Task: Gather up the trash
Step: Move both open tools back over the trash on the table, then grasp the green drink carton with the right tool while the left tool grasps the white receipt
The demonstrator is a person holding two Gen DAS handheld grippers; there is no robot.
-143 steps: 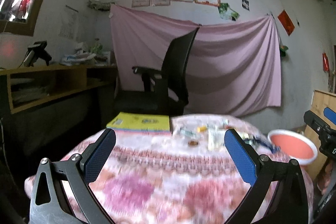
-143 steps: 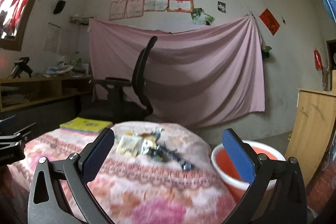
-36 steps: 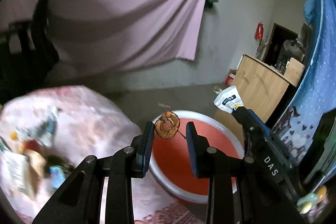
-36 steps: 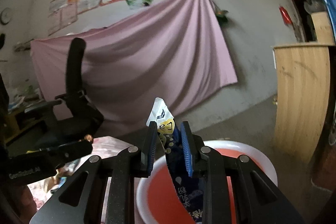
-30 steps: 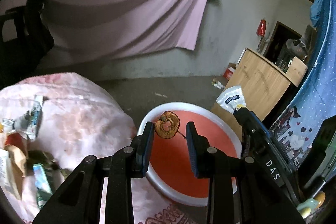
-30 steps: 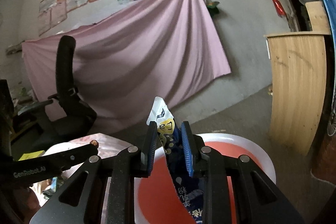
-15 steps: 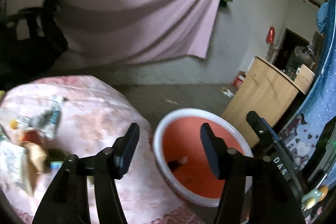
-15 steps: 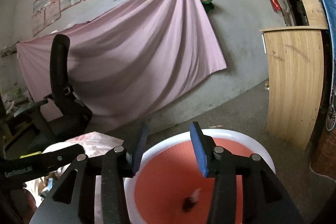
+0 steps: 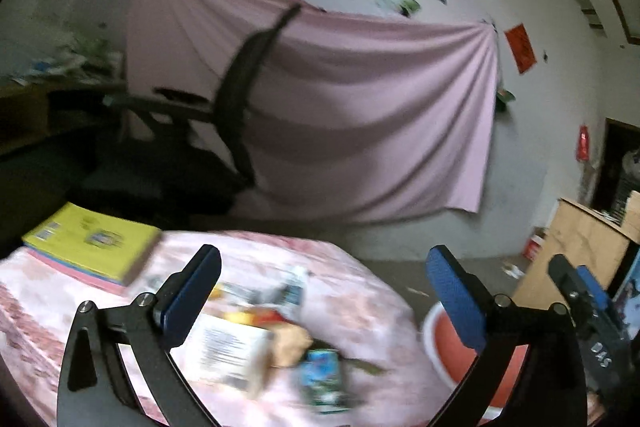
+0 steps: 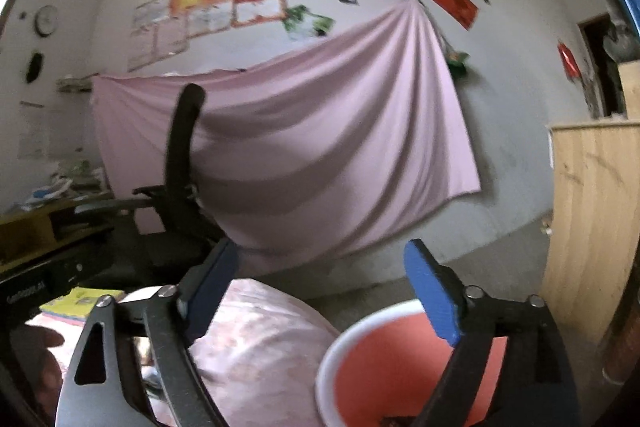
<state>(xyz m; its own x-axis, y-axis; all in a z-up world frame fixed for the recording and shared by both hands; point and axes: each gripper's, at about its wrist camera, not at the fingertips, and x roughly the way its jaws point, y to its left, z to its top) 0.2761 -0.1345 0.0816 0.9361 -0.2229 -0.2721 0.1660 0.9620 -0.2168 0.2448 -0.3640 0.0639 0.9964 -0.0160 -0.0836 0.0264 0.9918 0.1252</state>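
Pink floral tablecloth (image 9: 360,291) carries crumpled wrappers (image 9: 276,339) near its right edge; round red basin (image 10: 396,359) beside it. Left gripper (image 9: 320,291) and right gripper (image 10: 320,287) jaws are opening, both empty.

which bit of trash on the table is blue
The small blue packet, at the near end of the pile; the flat paper wrapper beside it is white.

Lower right, a smooth plastic basin (image 10: 362,367); floral cloth covers the surface (image 9: 360,291); matt wooden cabinet (image 10: 596,227) at right.
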